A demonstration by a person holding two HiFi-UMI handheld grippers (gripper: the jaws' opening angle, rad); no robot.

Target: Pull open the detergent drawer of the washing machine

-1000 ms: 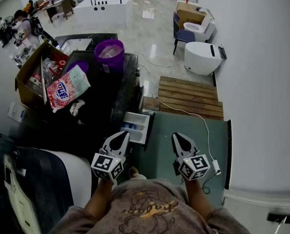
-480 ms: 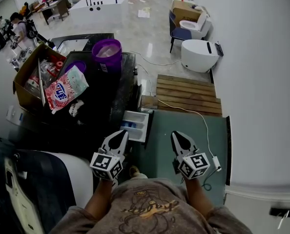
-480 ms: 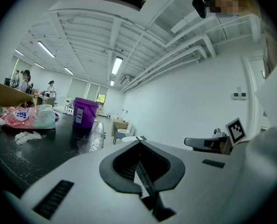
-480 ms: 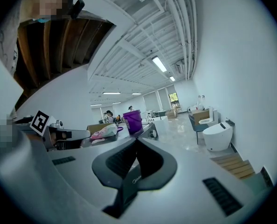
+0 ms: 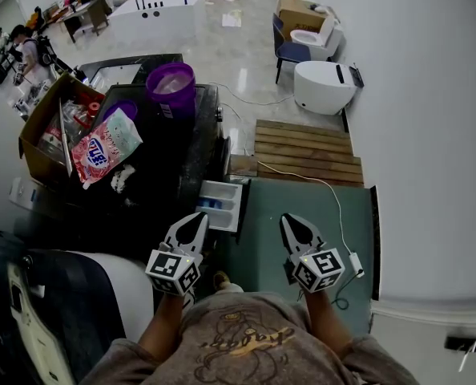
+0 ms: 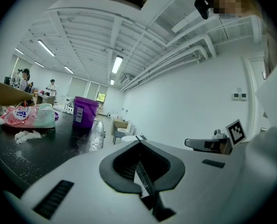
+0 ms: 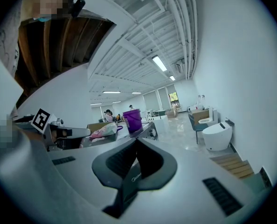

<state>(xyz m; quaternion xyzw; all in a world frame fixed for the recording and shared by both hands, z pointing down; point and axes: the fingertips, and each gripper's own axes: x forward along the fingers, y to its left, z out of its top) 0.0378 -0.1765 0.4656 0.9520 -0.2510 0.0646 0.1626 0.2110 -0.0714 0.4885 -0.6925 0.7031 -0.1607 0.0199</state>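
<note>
Left hand-held gripper (image 6: 139, 143): jaws closed tip to tip, nothing between them. In the head view it sits lower centre-left, pointing up the frame. Its tip is just beside the lower-left edge of the detergent drawer (image 5: 223, 204); cannot tell whether they touch.

Right hand-held gripper (image 7: 136, 140): jaws closed, empty. In the head view it sits lower centre-right over the green mat (image 5: 318, 215), well apart from the drawer and level with the left one.

Detergent drawer: white, with a blue compartment showing inside. It stands pulled out from the front of the washing machine (image 5: 186, 167) and juts rightward over the mat's edge, at frame centre.

Washing machine: dark speckled top, left of centre. On it:
- a purple bucket (image 5: 172, 89) upright at the far end
- a pink detergent bag (image 5: 103, 147) lying flat, left of the bucket
- a small white crumpled scrap (image 5: 122, 179) just below the bag

A cardboard box (image 5: 36, 139) of mixed items stands against the machine's left side.

Right of the machine:
- a wooden pallet (image 5: 306, 152) above the mat
- a white cable (image 5: 322, 187) running from the pallet's lower-left corner down across the mat
- a white toilet (image 5: 322, 87) further up
- a blue chair (image 5: 290, 52) beyond the toilet

Top of frame: a white bathtub (image 5: 159, 14).
</note>
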